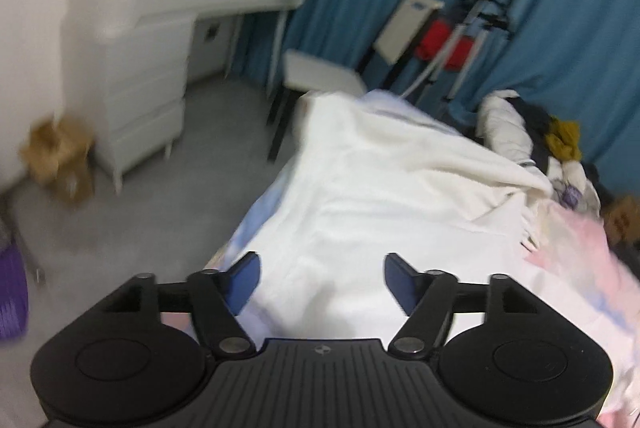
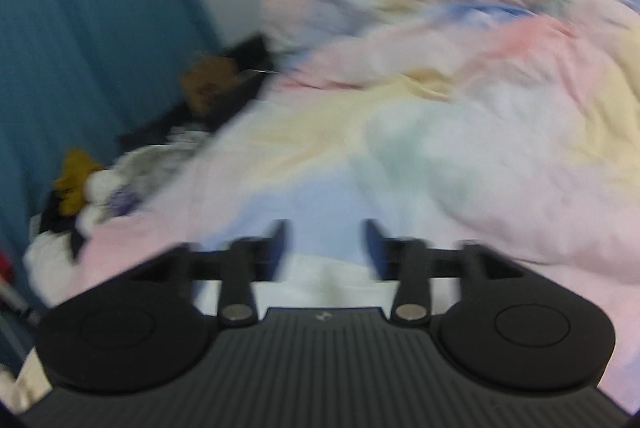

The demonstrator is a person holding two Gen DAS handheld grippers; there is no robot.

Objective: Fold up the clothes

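- Left tongs [image 1: 322, 282] spread wide at the bottom of the left wrist view, blue pads apart, nothing pinched; only white cloth seen through the gap, no pad pressing on it.
- Right tongs [image 2: 326, 248] likewise spread in the lower middle of the right wrist view, holding nothing; pastel bedcover [image 2: 480, 116] and a strip of white cloth behind the gap.
- White garment [image 1: 384, 180] lying across the bed, filling the centre of the left view; upper part doubled over the lower, folded edge running from centre toward the right, a fringe or frayed edge at right [image 1: 530, 234]. Kind of garment not clear from the blur.
- Judged state: one fold laid and let go, cloth free of both tongs; shape loose and uneven, so probably more folds or smoothing needed before it counts as finished.
- Heap of unfolded clothes [image 1: 532, 136] at centre right of the left view, white, dark and mustard pieces tangled; same heap at lower left of the right view [image 2: 88, 188].
- Judged remainder: most of the work ahead, since no neat finished stack shows anywhere in either view.
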